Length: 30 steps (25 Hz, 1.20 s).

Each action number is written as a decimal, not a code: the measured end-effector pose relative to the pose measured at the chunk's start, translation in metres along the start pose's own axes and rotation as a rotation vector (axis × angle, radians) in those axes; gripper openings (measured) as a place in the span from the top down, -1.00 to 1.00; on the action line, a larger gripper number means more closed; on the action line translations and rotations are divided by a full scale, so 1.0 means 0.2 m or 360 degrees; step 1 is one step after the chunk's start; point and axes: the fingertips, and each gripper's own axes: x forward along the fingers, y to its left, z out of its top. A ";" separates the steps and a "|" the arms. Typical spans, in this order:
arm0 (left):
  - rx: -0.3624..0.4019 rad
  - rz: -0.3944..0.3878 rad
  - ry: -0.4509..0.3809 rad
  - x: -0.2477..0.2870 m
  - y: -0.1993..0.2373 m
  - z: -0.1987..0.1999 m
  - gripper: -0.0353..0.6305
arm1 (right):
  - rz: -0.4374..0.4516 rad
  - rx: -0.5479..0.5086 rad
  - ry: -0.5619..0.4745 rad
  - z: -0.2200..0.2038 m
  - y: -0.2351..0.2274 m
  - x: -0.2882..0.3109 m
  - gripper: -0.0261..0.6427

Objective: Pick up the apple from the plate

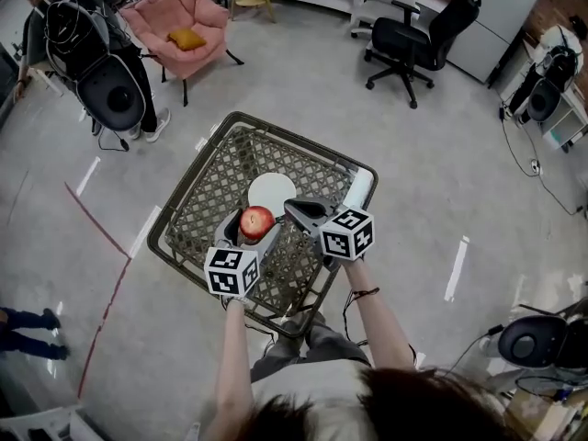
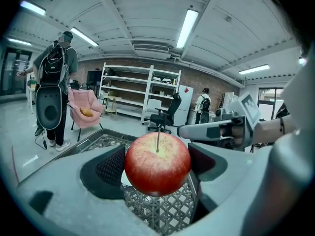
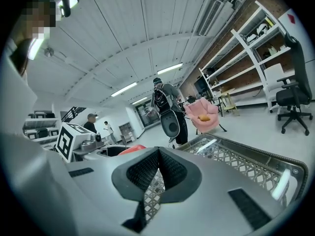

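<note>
Your left hand-held gripper (image 1: 250,231) has its jaws clamped on either side of the red apple (image 1: 257,220). It holds the apple stem up above the mesh floor of the wire cart (image 1: 197,177), at the near edge of the white plate (image 1: 273,189) that lies in the cart. Your right hand-held gripper (image 1: 298,212) hangs over the cart just right of the apple, its jaws pressed together with nothing between them.
</note>
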 end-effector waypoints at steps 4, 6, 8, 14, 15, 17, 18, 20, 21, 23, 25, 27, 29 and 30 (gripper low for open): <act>0.0002 0.0009 -0.0016 -0.06 -0.01 0.03 -0.32 | 0.0008 0.0001 -0.0019 0.02 0.05 -0.01 0.89; -0.0007 0.0014 -0.0030 -0.09 -0.02 0.05 -0.32 | 0.0016 0.0000 -0.0030 0.03 0.08 -0.02 0.89; -0.0012 0.0016 -0.0044 -0.11 -0.02 0.06 -0.32 | 0.0025 -0.0005 -0.0043 0.05 0.09 -0.02 0.89; -0.0017 -0.0007 -0.0057 -0.15 -0.05 0.06 -0.32 | 0.0044 -0.0019 -0.0064 0.06 0.15 -0.03 0.89; -0.0017 -0.0010 -0.0061 -0.16 -0.06 0.07 -0.32 | 0.0046 -0.0019 -0.0070 0.06 0.15 -0.03 0.89; -0.0011 -0.0014 -0.0068 -0.17 -0.06 0.08 -0.32 | 0.0049 -0.0016 -0.0085 0.07 0.16 -0.04 0.89; -0.0010 -0.0016 -0.0070 -0.17 -0.06 0.08 -0.32 | 0.0050 -0.0013 -0.0092 0.07 0.16 -0.04 0.89; -0.0006 -0.0020 -0.0075 -0.18 -0.08 0.08 -0.32 | 0.0053 -0.0011 -0.0102 0.07 0.17 -0.05 0.89; -0.0002 -0.0021 -0.0076 -0.18 -0.09 0.08 -0.32 | 0.0054 -0.0012 -0.0106 0.08 0.17 -0.06 0.89; 0.0002 -0.0028 -0.0076 -0.19 -0.11 0.08 -0.32 | 0.0058 -0.0010 -0.0118 0.08 0.18 -0.07 0.89; 0.0000 -0.0032 -0.0074 -0.20 -0.12 0.07 -0.32 | 0.0061 -0.0010 -0.0122 0.08 0.19 -0.08 0.89; -0.0004 -0.0031 -0.0073 -0.21 -0.13 0.07 -0.32 | 0.0065 -0.0011 -0.0120 0.08 0.20 -0.09 0.89; -0.0007 -0.0023 -0.0076 -0.21 -0.12 0.07 -0.32 | 0.0067 -0.0013 -0.0116 0.07 0.20 -0.10 0.89; -0.0008 -0.0018 -0.0079 -0.21 -0.12 0.07 -0.32 | 0.0067 -0.0015 -0.0115 0.07 0.20 -0.10 0.89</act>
